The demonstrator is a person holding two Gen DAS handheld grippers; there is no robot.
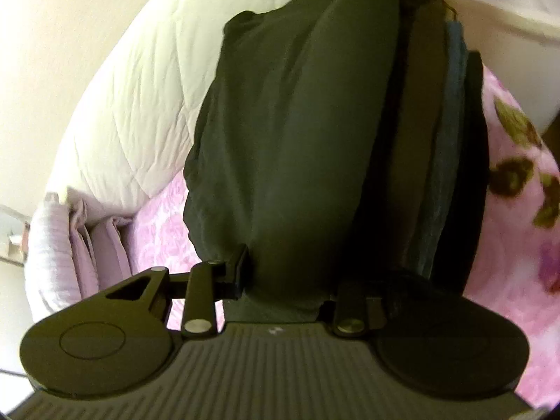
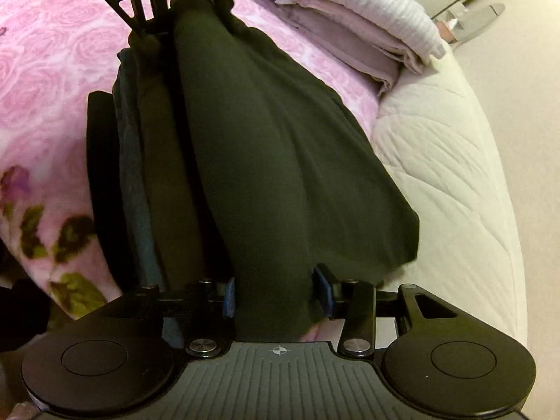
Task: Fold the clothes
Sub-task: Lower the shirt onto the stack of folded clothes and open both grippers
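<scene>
Lying across the pink rose-patterned bedspread (image 1: 157,220) is the dark green garment (image 1: 287,147), which is stretching from one gripper to the other and sitting partly over a stack of folded dark clothes (image 1: 451,133).

The left gripper (image 1: 287,276) is straddling one end of the garment. Its jaws are standing partly apart with the cloth bunched between them; whether the pads are pressing on the cloth cannot be told, since only one finger is showing clearly. In the right wrist view the same gripper (image 2: 189,0) is appearing at the far end of the garment, which is running between its fingers.

The right gripper (image 2: 276,290) is straddling the opposite end. Its blue pads (image 2: 229,297) are standing partly apart, with the cloth filling the space between them; a firm pinch cannot be confirmed.

Beside the garment, a folded lilac sheet (image 2: 350,28) is resting near the bed edge, where the white quilted mattress (image 2: 448,161) is showing. A floral blanket (image 2: 45,224) is lying beyond the stack on the other side.
</scene>
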